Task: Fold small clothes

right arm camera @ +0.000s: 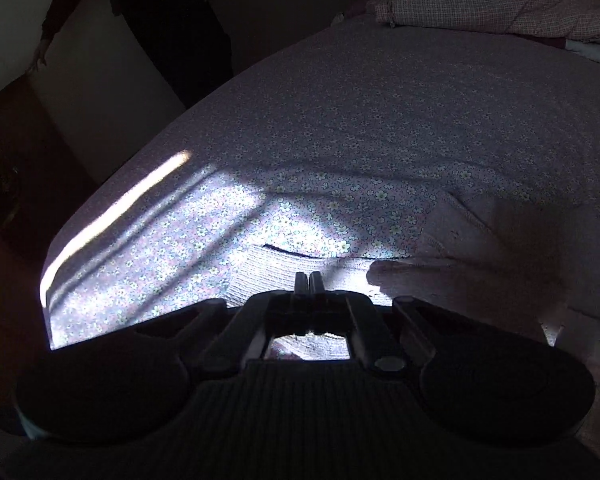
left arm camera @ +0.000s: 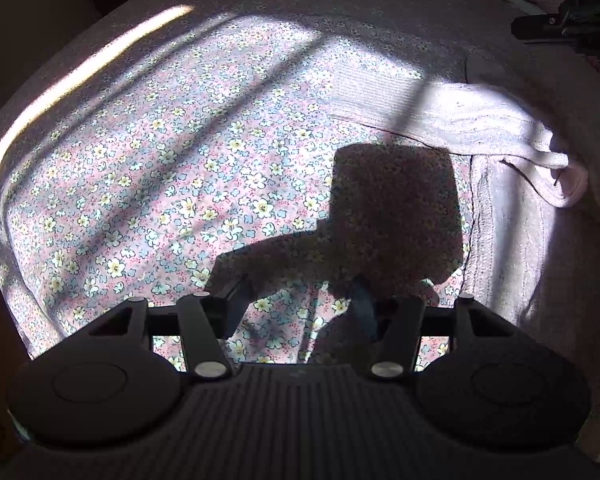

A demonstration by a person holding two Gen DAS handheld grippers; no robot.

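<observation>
A pale pink knitted garment (left arm camera: 472, 124) lies spread on the flower-print bed sheet (left arm camera: 160, 168), at the right in the left wrist view. My left gripper (left arm camera: 300, 310) hangs open over bare sheet just left of the garment, with nothing between its fingers. In the right wrist view the garment's ribbed edge (right arm camera: 268, 270) lies in sunlight right below my right gripper (right arm camera: 309, 280). That gripper's fingers are pressed together and no cloth shows between them. The right gripper (left arm camera: 540, 28) also appears at the top right of the left wrist view, above the garment's far side.
A checked quilt (right arm camera: 500, 4) is bunched at the far end of the bed. A person in dark clothes (right arm camera: 172, 20) stands beyond the bed's left edge, by a pale wall. Sunlight and deep shadow bars cross the sheet.
</observation>
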